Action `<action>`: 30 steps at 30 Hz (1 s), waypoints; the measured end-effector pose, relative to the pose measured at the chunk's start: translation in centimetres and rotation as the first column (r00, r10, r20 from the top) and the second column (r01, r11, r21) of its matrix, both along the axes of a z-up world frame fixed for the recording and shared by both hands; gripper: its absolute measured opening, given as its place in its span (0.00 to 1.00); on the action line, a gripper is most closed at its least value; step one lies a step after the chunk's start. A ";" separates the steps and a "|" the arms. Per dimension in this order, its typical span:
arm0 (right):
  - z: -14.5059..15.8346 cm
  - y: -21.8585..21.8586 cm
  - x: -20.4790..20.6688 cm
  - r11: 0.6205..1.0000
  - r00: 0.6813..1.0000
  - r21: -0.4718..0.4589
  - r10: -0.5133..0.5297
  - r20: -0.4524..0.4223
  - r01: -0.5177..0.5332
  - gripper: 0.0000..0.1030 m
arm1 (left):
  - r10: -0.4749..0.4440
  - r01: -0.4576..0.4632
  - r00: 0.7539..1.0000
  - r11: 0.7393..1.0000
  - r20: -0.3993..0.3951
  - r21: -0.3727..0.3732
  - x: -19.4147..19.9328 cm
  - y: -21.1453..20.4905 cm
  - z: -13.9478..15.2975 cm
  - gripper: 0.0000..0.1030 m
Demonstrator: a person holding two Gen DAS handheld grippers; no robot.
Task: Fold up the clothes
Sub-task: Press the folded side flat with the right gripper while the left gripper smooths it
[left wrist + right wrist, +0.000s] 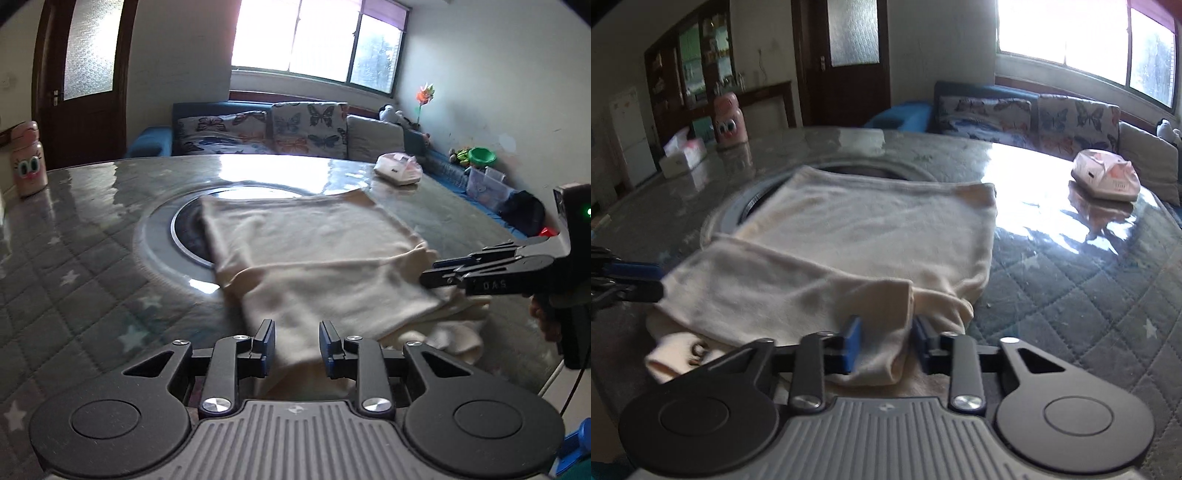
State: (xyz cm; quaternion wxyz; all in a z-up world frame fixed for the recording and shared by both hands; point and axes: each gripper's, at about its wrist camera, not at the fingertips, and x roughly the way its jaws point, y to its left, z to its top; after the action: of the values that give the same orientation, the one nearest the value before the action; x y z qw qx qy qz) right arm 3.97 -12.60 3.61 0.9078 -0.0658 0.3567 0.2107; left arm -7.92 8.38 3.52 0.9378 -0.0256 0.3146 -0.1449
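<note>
A cream garment [314, 258] lies partly folded on the round table [92, 258], over its dark centre ring; it also shows in the right wrist view [849, 240]. My left gripper [297, 341] is open, its fingers astride the garment's near folded flap. My right gripper [886, 341] is open too, fingers either side of a folded sleeve end [882, 332]. The right gripper also shows in the left wrist view [430, 271] at the garment's right edge. The left gripper's fingertips [635, 275] show at the garment's left edge.
A pink cartoon bottle [27, 162] stands at the table's far left. A pink-white packet [399, 168] lies at the far right. A tissue box [683, 155] sits beyond the bottle. A butterfly-print sofa [266, 129] stands behind the table.
</note>
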 end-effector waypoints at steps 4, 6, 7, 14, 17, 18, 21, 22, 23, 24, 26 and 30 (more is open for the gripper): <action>0.4 0.1 -0.6 0.999 1.000 -0.041 -0.005 0.022 0.005 0.12 | 0.009 -0.009 1.000 1.000 0.007 -0.008 0.7 0.3 0.2 0.28; 0.5 0.2 -0.7 0.998 1.000 -0.060 -0.007 0.025 0.008 0.14 | 0.017 -0.016 1.000 0.999 0.018 -0.032 1.7 0.3 0.6 0.28; 0.7 0.3 -0.8 0.998 0.999 -0.064 -0.009 0.032 0.011 0.16 | 0.022 -0.021 0.999 0.999 0.023 -0.042 2.4 0.3 0.8 0.28; 2.3 1.4 -0.6 0.998 0.994 -0.056 0.048 0.103 -0.043 0.18 | 0.001 -0.001 1.000 0.995 -0.001 -0.096 6.7 -0.5 0.2 0.27; 1.6 1.9 0.1 0.997 0.993 -0.055 0.067 0.094 -0.062 0.18 | 0.024 -0.026 0.999 0.997 -0.028 -0.076 7.5 -0.3 -1.0 0.27; 1.3 2.0 0.4 0.997 0.994 -0.054 0.068 0.088 -0.064 0.19 | 0.028 -0.031 0.999 0.996 -0.034 -0.078 7.5 -0.1 -1.3 0.27; 0.3 2.0 1.0 0.996 0.995 -0.056 0.069 0.066 -0.066 0.20 | 0.031 -0.033 0.999 0.996 -0.034 -0.084 7.4 0.6 -1.7 0.27; 0.2 1.9 1.0 0.996 0.995 -0.056 0.070 0.064 -0.066 0.21 | 0.030 -0.032 0.999 0.996 -0.032 -0.082 7.3 0.6 -1.7 0.27; 0.3 1.8 0.9 0.996 0.995 -0.056 0.071 0.064 -0.068 0.21 | 0.028 -0.030 0.999 0.997 -0.030 -0.077 7.2 0.6 -1.5 0.27; 0.4 1.7 0.8 0.996 0.995 -0.057 0.073 0.066 -0.069 0.23 | 0.026 -0.028 0.999 0.997 -0.026 -0.070 7.1 0.5 -1.4 0.27; 0.9 1.8 0.5 0.996 0.994 -0.058 0.078 0.080 -0.074 0.29 | 0.020 -0.020 1.000 0.998 -0.006 -0.052 6.9 0.2 -0.8 0.27; 1.7 3.0 0.3 0.992 0.987 -0.045 0.124 0.098 -0.120 0.37 | -0.007 0.007 1.000 1.000 0.023 -0.020 6.4 -0.7 -0.3 0.28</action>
State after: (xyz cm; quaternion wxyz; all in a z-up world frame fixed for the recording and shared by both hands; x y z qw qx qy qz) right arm 4.27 -9.59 5.27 0.9086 -0.1156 0.3096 0.2555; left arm -1.53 7.72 3.26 0.9405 -0.0322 0.3023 -0.1518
